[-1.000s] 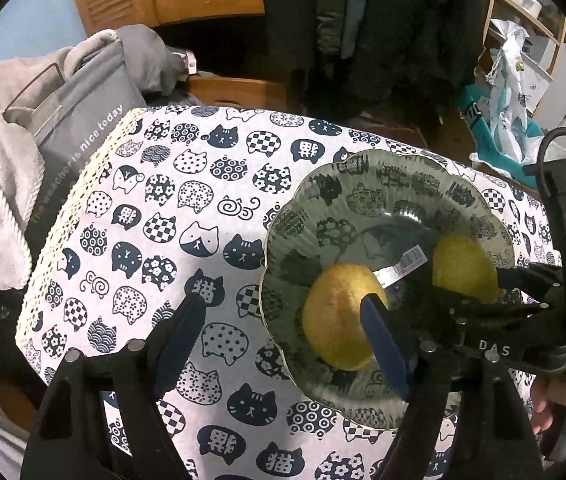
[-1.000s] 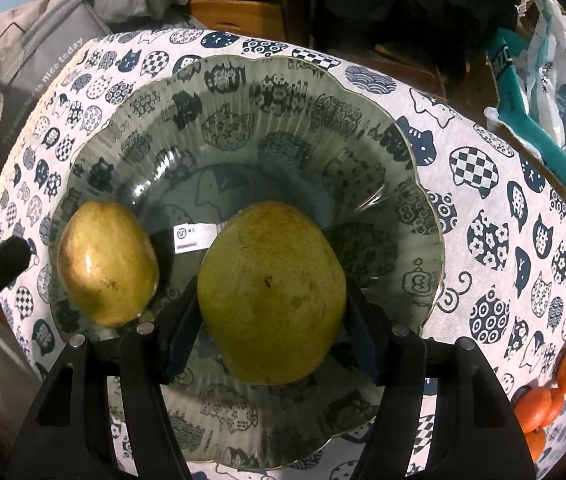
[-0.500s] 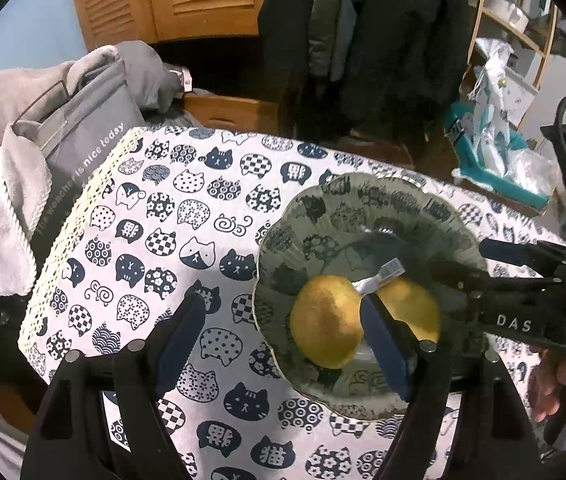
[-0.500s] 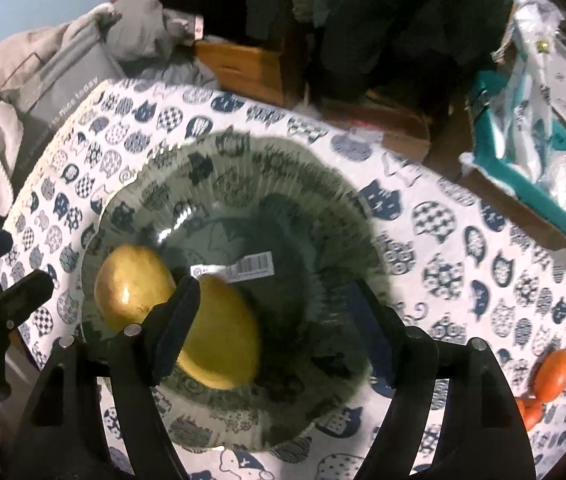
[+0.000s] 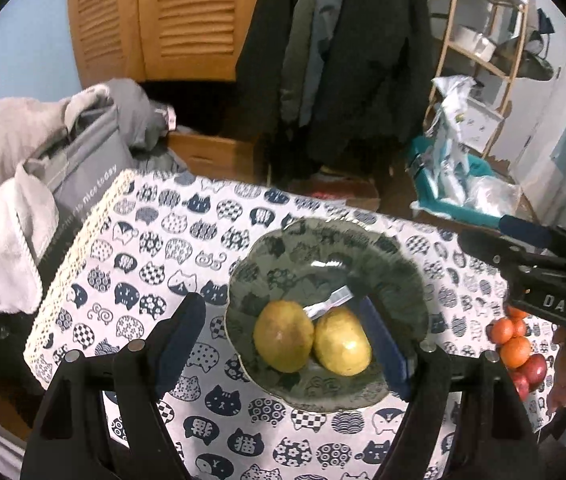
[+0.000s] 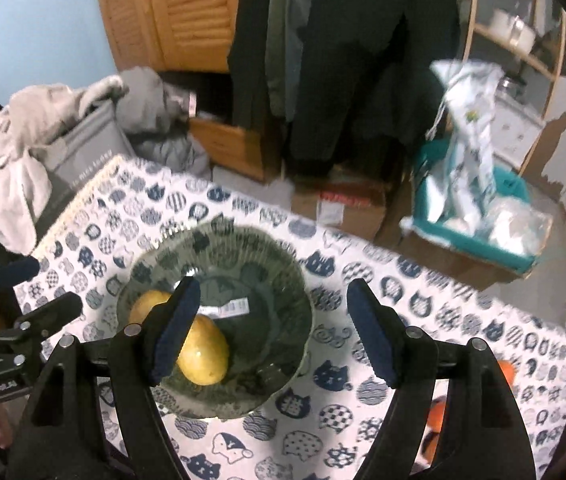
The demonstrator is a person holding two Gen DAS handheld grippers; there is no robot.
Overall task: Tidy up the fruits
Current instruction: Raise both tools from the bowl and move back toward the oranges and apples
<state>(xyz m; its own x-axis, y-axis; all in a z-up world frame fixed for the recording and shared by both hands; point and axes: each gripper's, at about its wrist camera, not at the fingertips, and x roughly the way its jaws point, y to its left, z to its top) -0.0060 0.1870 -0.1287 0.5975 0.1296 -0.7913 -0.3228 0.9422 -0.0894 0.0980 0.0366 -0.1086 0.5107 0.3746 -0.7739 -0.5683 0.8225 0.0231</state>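
The left gripper (image 5: 283, 340) hangs above the table with its blue-padded fingers (image 5: 181, 336) spread wide and nothing between them. In the lower middle of its view, framed by those fingers, two yellow-green mangoes (image 5: 283, 336) (image 5: 343, 340) lie side by side, touching, in the near half of a scalloped glass bowl (image 5: 399, 268). A white barcode label (image 5: 329, 300) shows on the glass just behind them.

The right gripper (image 6: 275, 332) also stands wide open and empty, raised above the same bowl (image 6: 283, 276). Its left finger (image 6: 173, 330) overlaps both mangoes in the picture: one mango (image 6: 205, 356) shows just right of the pad, the other (image 6: 147, 306) peeps out to its upper left. The label (image 6: 231, 306) lies in the bowl's middle.

The bowl rests on a cat-print tablecloth (image 5: 155, 248). At the right edge of the left view a cluster of small orange fruits (image 5: 513, 340) sits with a red fruit (image 5: 531, 372) just below. In the upper left, grey clothing (image 5: 43, 148) is heaped beside the table; a teal box (image 6: 479, 208) stands beyond its far edge.
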